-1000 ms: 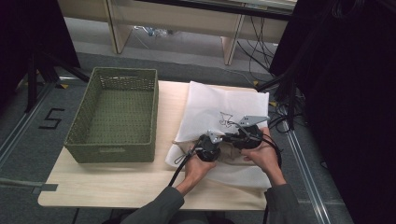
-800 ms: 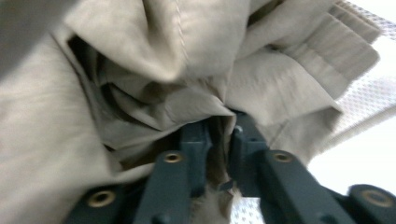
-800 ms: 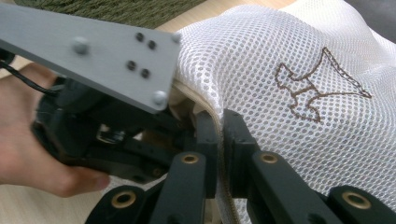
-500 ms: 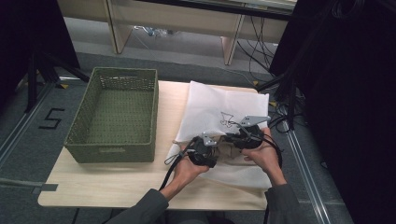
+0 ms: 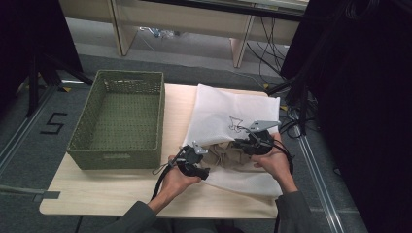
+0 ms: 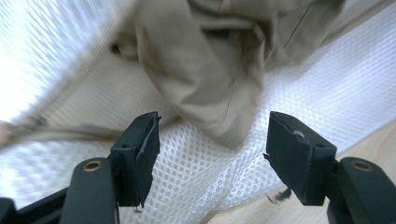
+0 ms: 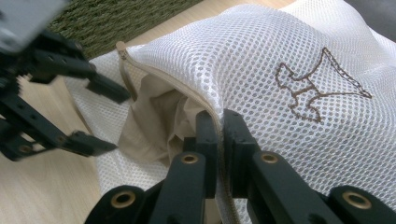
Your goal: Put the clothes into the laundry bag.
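Observation:
A white mesh laundry bag (image 5: 233,109) lies on the wooden table (image 5: 121,191), its mouth toward me. A beige garment (image 5: 226,154) sits bunched in that mouth. My right gripper (image 5: 244,144) is shut on the bag's upper zipper edge (image 7: 212,116) and holds it lifted; in the right gripper view the rim runs between its jaws (image 7: 219,126). My left gripper (image 5: 203,171) hovers just left of the mouth. Its jaws (image 6: 210,135) have just been opening and stand wide; the garment's (image 6: 210,70) hanging fold lies ahead of them, untouched by the pads.
A green woven basket (image 5: 116,145) stands empty on the table's left half, close beside the bag. Cables trail from both grippers toward me. Bare tabletop runs along the front edge in front of the basket.
My left gripper has drawn back leftward from the bag's mouth and its jaws have gone from shut to wide open, letting go of the beige garment. The right gripper has kept still.

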Action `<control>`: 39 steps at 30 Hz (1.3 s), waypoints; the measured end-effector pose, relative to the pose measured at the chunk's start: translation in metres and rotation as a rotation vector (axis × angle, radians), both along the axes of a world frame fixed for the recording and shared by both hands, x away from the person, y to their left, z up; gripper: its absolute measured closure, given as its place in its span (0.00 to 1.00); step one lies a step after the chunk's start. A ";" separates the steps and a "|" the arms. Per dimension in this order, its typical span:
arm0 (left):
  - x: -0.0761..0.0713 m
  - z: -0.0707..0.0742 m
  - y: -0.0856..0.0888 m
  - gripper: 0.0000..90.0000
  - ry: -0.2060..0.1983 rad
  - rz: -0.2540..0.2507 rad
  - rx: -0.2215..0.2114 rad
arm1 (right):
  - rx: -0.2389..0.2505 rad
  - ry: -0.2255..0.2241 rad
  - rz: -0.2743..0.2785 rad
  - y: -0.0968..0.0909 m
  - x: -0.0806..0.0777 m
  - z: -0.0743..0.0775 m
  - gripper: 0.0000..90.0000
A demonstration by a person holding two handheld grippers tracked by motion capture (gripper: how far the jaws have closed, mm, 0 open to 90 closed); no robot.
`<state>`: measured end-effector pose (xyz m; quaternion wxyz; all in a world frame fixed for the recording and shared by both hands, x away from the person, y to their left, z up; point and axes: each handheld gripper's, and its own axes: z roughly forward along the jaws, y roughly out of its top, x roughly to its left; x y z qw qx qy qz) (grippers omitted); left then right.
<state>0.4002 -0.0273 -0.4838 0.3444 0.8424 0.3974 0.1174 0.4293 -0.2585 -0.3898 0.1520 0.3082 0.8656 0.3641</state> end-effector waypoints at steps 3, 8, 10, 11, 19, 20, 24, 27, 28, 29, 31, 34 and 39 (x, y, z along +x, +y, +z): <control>0.006 -0.010 -0.006 0.45 0.001 -0.017 -0.012 | 0.000 0.000 0.002 0.000 0.000 0.000 0.97; 0.018 -0.016 -0.018 0.66 -0.047 -0.048 -0.036 | -0.001 -0.001 0.002 0.000 0.000 0.000 0.97; 0.020 -0.016 -0.025 0.77 -0.068 -0.075 -0.030 | -0.001 0.000 0.003 0.000 0.000 0.000 0.97; 0.021 -0.016 -0.029 0.81 -0.077 -0.084 -0.028 | -0.001 0.001 0.002 0.000 0.000 0.000 0.97; 0.035 -0.013 -0.058 0.95 -0.115 -0.063 -0.045 | -0.007 -0.001 0.003 0.001 -0.002 0.001 0.97; 0.037 -0.012 -0.060 0.95 -0.116 -0.052 -0.049 | -0.004 0.000 0.003 0.001 -0.002 0.001 0.97; 0.050 -0.010 -0.064 0.96 -0.130 -0.002 -0.072 | 0.000 -0.005 -0.002 -0.001 -0.002 0.001 0.97; 0.052 -0.011 -0.066 0.96 -0.136 0.001 -0.068 | -0.001 -0.002 -0.008 -0.003 -0.002 0.001 0.97; 0.050 -0.011 -0.066 0.94 -0.133 -0.006 -0.060 | 0.001 -0.002 -0.006 -0.003 -0.002 0.001 0.97; 0.049 -0.011 -0.065 0.92 -0.127 -0.022 -0.046 | 0.000 -0.002 -0.004 -0.003 -0.001 0.001 0.97; 0.043 -0.011 -0.064 0.87 -0.118 -0.025 -0.051 | 0.002 0.004 -0.006 -0.003 -0.001 -0.001 0.97; 0.036 -0.009 -0.058 0.77 -0.109 -0.059 -0.042 | -0.004 0.008 -0.007 -0.003 -0.001 -0.002 0.97; 0.020 -0.006 -0.046 0.65 -0.084 -0.086 -0.058 | -0.008 0.005 -0.004 -0.003 -0.001 -0.003 0.97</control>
